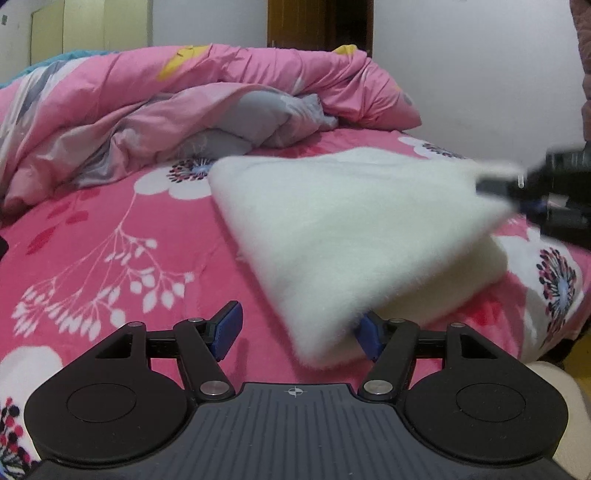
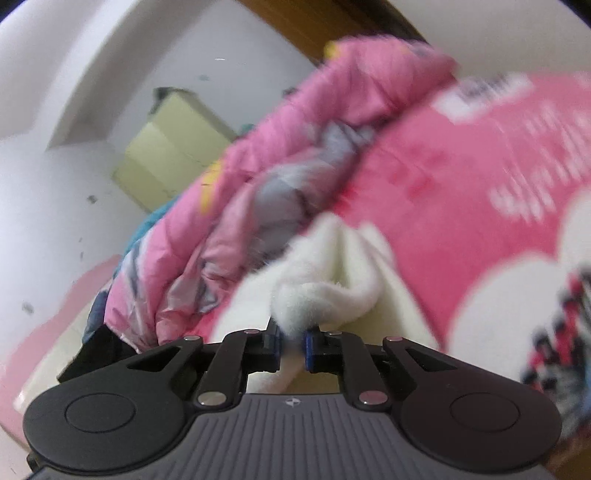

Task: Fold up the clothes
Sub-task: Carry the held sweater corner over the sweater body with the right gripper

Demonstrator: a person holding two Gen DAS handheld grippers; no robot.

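Observation:
A white fluffy garment (image 1: 354, 229) lies folded on the pink floral bed sheet (image 1: 110, 229). In the left wrist view my left gripper (image 1: 299, 328) stands open low over the sheet. The garment's near corner reaches in between its fingers, beside the right blue pad (image 1: 369, 338); the left pad (image 1: 229, 328) is bare. At the right, my right gripper (image 1: 495, 184) holds the garment's far right corner raised off the bed. In the blurred right wrist view that gripper (image 2: 291, 336) is shut on a bunched fold of the white garment (image 2: 325, 291).
A crumpled pink and grey quilt (image 1: 184, 103) is heaped along the back of the bed. Behind it stand a cream wardrobe (image 1: 74, 29) and a brown door (image 1: 317, 22). The bed's edge drops off at the right, where a person's quilted sleeve (image 1: 583, 55) shows.

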